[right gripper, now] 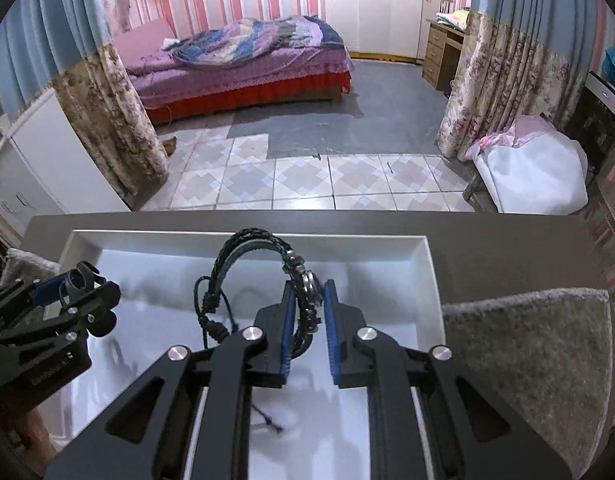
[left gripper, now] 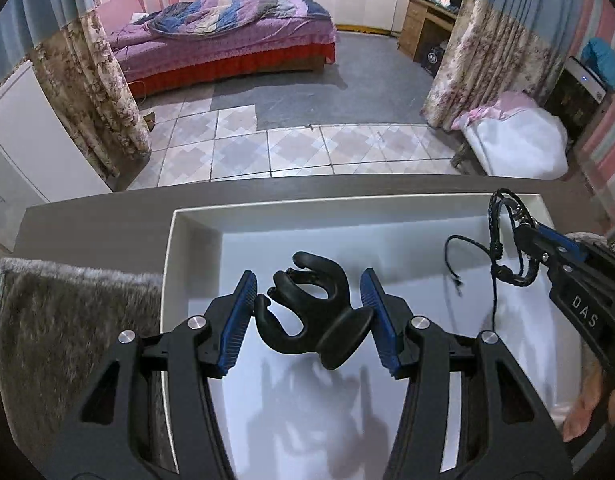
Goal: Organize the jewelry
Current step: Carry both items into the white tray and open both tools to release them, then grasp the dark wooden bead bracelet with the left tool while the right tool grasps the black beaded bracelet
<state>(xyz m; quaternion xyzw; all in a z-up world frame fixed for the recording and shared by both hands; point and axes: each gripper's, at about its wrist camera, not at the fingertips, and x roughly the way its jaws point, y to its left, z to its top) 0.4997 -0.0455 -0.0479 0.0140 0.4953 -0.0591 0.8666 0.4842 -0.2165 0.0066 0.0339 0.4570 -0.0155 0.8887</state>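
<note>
A black hair claw clip (left gripper: pixel 307 316) hangs over the white tray (left gripper: pixel 307 202), with my left gripper (left gripper: pixel 307 280) shut on it, blue pads pressing both sides. My right gripper (right gripper: pixel 309 286) is shut on a black braided bracelet (right gripper: pixel 251 240) with metal beads; its loop stands up above the pads and loose cords dangle below. Both grippers hover over the tray (right gripper: pixel 367 238). In the left wrist view the right gripper (left gripper: pixel 547 240) and the bracelet (left gripper: pixel 494 248) show at the right. In the right wrist view the left gripper (right gripper: pixel 77 292) and the clip (right gripper: pixel 81 278) show at the left.
The tray lies on a dark grey table (left gripper: pixel 107 216) between grey fluffy cloths (left gripper: pixel 67 320) (right gripper: pixel 527 340). A person's hand (left gripper: pixel 587 408) holds the right gripper. Beyond the table edge lie a tiled floor, flowered curtains and a bed.
</note>
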